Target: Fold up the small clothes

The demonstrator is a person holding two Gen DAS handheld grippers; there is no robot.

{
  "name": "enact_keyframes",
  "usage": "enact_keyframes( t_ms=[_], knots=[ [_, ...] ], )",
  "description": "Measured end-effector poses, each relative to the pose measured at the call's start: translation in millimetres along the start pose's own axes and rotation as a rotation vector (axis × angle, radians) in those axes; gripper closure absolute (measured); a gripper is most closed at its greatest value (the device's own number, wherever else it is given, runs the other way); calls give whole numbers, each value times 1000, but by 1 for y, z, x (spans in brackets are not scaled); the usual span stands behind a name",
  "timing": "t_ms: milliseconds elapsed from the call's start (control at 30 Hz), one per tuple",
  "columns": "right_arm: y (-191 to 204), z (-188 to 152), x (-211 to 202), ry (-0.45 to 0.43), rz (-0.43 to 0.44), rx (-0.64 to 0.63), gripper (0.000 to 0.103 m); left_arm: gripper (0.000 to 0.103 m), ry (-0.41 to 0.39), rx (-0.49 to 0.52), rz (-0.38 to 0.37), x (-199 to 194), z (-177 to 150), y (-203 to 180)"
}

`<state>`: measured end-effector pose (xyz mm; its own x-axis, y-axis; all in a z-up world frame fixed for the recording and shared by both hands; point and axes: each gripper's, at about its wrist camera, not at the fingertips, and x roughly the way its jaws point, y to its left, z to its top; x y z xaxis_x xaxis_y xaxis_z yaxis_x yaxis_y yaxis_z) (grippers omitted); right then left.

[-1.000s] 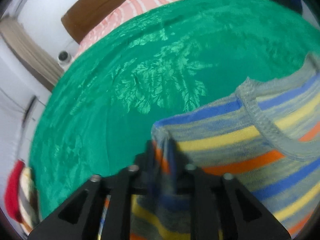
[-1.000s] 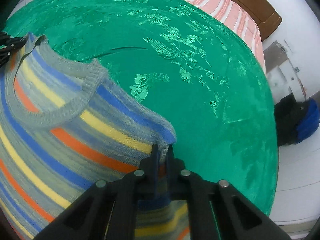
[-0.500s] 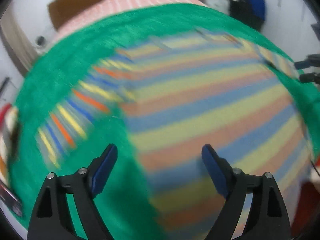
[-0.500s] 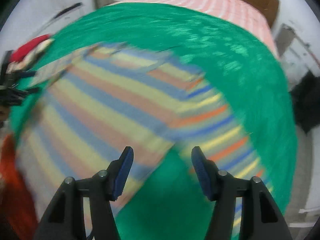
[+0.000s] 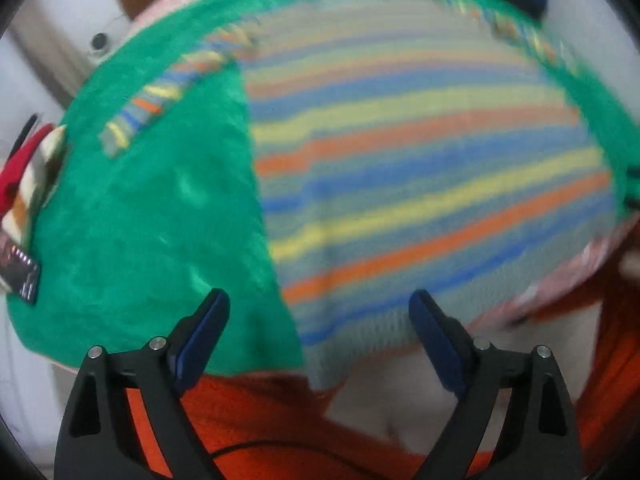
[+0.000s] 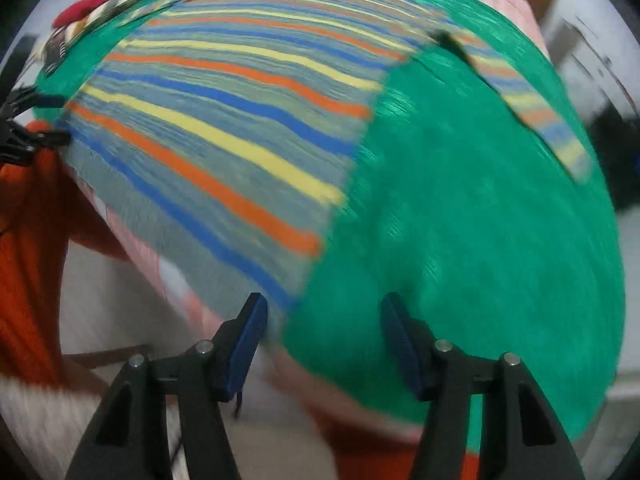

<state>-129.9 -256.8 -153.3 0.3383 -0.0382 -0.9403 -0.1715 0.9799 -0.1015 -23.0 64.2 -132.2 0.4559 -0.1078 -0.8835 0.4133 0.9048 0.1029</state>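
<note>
Striped sweater [image 5: 420, 184] now lies spread on the green blanket [image 5: 160, 220], released a second ago. Both left tongs [image 5: 316, 336] and right tongs [image 6: 324, 340] gape wide, empty. Folding can begin.

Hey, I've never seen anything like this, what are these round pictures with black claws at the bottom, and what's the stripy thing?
Each picture comes from a wide-angle camera on a hand-held gripper, one per hand, looking forward along its jaws. The left gripper and right gripper both stand open, holding nothing. The striped sweater lies spread flat on a green blanket over a bed, sleeves out to the sides. Some red and white clothing sits at the blanket's edge. The pictures are blurred.
</note>
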Motion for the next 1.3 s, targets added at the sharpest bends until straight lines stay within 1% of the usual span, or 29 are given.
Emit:
enact_keyframes(
  t_ms=[67,100,133,167,200,233,300,333,400,467,500,600,667,833,933,1100,1300],
  knots=[
    [-9,6,-24,-95,-38,49,42,4,-92,-72,-28,-20,13,6],
    [-13,11,-35,-143,-53,73,41,3,-169,-126,-49,-33,24,8],
    [-15,20,-46,-203,-63,106,35,1,-211,-156,-59,-37,31,9],
    [-16,28,-52,-245,-70,132,22,1,-244,-181,-65,-37,44,10],
    [-17,38,-55,-282,-81,162,15,1,-267,-200,-64,-36,52,9],
    [-17,53,-54,-301,-96,199,5,1,-289,-218,-59,-32,61,8],
    [-17,78,-49,-320,-95,261,4,1,-296,-249,-28,-19,72,6],
    [-14,83,-48,-331,-97,282,4,1,-298,-252,-19,-13,77,3],
    [-11,90,-49,-345,-114,310,4,1,-300,-252,8,-5,77,-2],
    [-8,96,-50,-335,-140,302,4,1,-297,-253,33,1,71,-9],
    [-4,98,-48,-330,-162,285,4,1,-299,-254,33,1,69,-9],
    [6,98,-45,-312,-272,230,4,1,-296,-256,34,6,59,-15],
    [6,95,-42,-299,-304,227,4,1,-289,-252,30,7,56,-19],
    [1,87,-43,-296,-329,262,4,1,-233,-225,46,14,58,-27],
    [1,85,-43,-292,-338,269,4,1,-223,-216,49,14,55,-28],
    [3,85,-42,-284,-345,263,4,0,-232,-232,76,10,53,-24],
    [3,85,-41,-285,-346,266,4,0,-264,-198,81,5,53,-27]
  ],
)
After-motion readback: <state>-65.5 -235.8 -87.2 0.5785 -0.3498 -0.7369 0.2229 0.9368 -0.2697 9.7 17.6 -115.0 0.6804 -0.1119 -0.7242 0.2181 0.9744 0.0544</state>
